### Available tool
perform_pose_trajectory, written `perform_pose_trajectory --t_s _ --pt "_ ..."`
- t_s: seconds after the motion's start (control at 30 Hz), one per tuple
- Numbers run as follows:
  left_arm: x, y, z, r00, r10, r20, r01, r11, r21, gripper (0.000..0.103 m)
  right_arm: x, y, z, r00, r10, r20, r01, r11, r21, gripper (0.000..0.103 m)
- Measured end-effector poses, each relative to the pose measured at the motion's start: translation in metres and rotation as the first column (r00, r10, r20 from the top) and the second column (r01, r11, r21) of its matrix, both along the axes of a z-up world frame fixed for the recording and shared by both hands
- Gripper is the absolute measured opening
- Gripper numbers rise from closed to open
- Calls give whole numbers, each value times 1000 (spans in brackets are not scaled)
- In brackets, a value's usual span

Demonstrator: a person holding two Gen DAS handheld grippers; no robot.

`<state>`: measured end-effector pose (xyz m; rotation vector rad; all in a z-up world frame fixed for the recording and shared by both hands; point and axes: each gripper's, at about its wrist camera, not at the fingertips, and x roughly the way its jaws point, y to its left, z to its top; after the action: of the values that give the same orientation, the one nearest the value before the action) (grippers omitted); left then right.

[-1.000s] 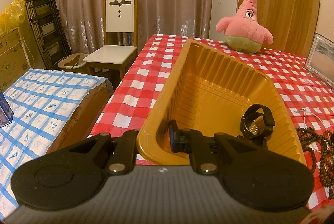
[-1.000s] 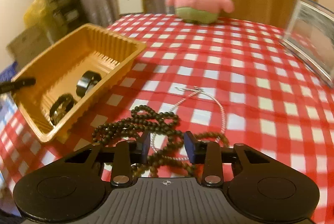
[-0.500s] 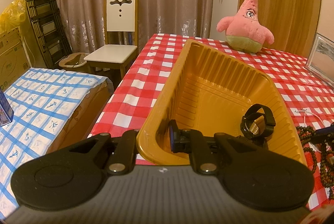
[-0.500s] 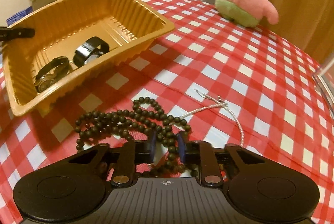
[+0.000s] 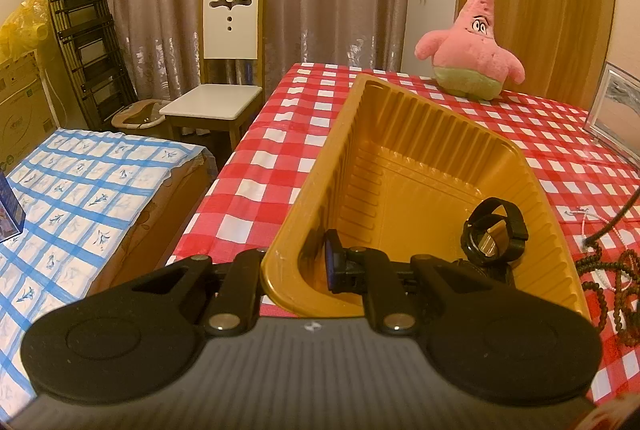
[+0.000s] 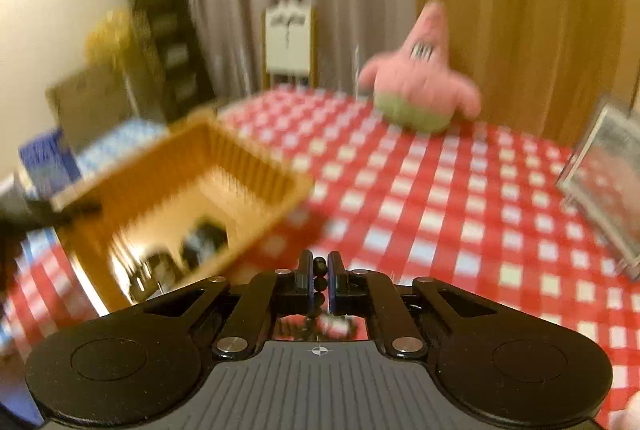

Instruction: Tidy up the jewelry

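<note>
- In the right wrist view, the right gripper [image 6: 319, 276] sits at lower centre with its two fingers nearly together, pinching a strand of the dark bead necklace [image 6: 319, 284]; a few beads show stacked in the narrow gap between the pads.
- That whole view is smeared by motion blur. The golden tray [image 6: 256, 165] lies to the left of the gripper and above it in the frame, with two dark watches [image 6: 200, 248] blurred inside it.
- In the left wrist view, the left gripper [image 5: 298, 268] at lower centre is clamped on the near wall of the golden tray [image 5: 404, 117]: one finger [image 5: 332, 264] is inside the tray, the other hidden outside the rim.
- A black watch [image 5: 494, 236] stands curled in the tray's near right corner, just right of the inner finger; a second dark piece lies below it, partly hidden.
- At the right edge of that view the bead necklace [image 5: 608, 270] rises off the red checked tablecloth [image 5: 280, 149] in a taut dark line, loops of it trailing beside a thin white chain [image 5: 586, 220].
- A pink starfish plush [image 5: 474, 49] sits at the upper right, a picture frame [image 5: 618, 109] at the right edge.
</note>
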<state>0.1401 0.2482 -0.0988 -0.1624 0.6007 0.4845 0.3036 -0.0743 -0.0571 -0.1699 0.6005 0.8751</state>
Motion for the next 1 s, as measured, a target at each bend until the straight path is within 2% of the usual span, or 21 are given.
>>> perform_pose_trajectory --t_s 0.2,0.4,0.6,0.83,1.0 --pt "0 0 0 1000 -2 1 2 1000 1 12 -9 -27 68 997 -64 45 60 993 98 7" --pt "3 -3 0 1000 -11 2 11 1000 7 12 -16 -47 120 990 -109 89 91 979 180 7" --pt "3 -3 1 1000 -16 4 16 1000 13 12 -30 -61 168 982 -100 157 62 971 233 7" --pt "4 -3 1 1000 -17 4 17 1000 13 12 -42 -60 208 965 -75 250 10 968 251 7" --pt "4 -4 1 1000 -18 5 18 1000 15 12 -45 -51 225 959 -50 279 -28 963 268 7"
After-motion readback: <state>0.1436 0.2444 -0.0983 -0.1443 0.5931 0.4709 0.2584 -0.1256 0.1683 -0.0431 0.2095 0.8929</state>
